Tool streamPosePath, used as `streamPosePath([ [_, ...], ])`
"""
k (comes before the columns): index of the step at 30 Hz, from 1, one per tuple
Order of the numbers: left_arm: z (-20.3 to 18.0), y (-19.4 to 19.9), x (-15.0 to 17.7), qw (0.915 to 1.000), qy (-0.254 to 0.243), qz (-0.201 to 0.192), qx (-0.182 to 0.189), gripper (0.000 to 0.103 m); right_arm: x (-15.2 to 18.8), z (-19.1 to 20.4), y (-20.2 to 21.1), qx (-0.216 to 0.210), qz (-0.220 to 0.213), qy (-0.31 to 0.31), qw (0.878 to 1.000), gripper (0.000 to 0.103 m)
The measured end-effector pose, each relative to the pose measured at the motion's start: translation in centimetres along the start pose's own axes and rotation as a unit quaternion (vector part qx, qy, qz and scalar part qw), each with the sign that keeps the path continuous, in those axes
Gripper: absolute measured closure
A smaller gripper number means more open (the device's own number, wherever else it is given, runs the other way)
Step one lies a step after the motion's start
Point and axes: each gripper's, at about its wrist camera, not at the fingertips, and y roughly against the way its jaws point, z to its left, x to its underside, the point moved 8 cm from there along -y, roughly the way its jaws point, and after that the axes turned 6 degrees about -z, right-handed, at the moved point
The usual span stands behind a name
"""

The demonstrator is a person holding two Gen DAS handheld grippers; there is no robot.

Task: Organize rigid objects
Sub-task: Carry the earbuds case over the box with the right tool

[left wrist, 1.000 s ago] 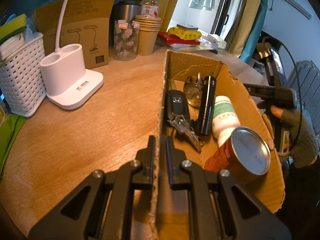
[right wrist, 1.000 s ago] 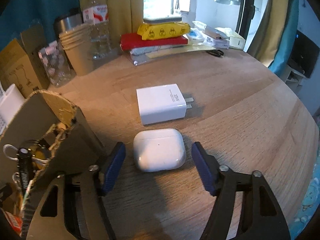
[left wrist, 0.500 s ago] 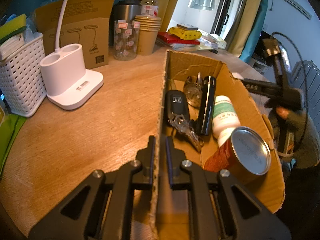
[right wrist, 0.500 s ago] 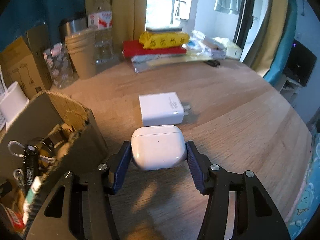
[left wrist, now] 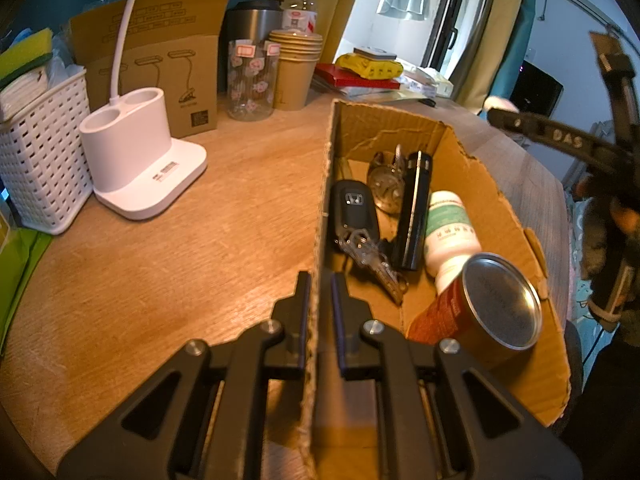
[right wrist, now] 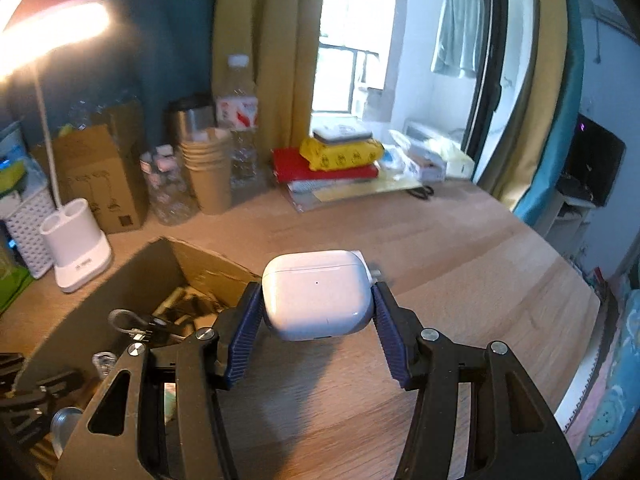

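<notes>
The black left gripper [left wrist: 319, 300] is clamped narrow on the near wall of the one torn brown cardboard box [left wrist: 472, 168]. Inside lie one black car key fob [left wrist: 354, 210], one black slim case [left wrist: 414, 210], one white pill bottle [left wrist: 450, 232] and one red tin can [left wrist: 486, 312]. The right gripper [right wrist: 318, 310], blue-padded, grips one white earbud case [right wrist: 318, 294]; a second ago that case lay on the wooden table [right wrist: 460, 264], now it hangs above it, just right of the box's edge, with bare tabletop further right.
</notes>
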Motion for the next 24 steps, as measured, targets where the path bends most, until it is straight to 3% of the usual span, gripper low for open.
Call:
streamPosePath([
  [10,0.0,0.0,0.0,1.0000,0.000,0.000,0.000,0.092,-1.6,4.0,2.5,-0.036,-0.031,0.029,0.998,0.045],
  [24,0.0,0.0,0.0,1.0000,0.000,0.000,0.000,0.092,-0.2,8.1,-0.2,-0.069,-0.004,0.063,0.996,0.045],
])
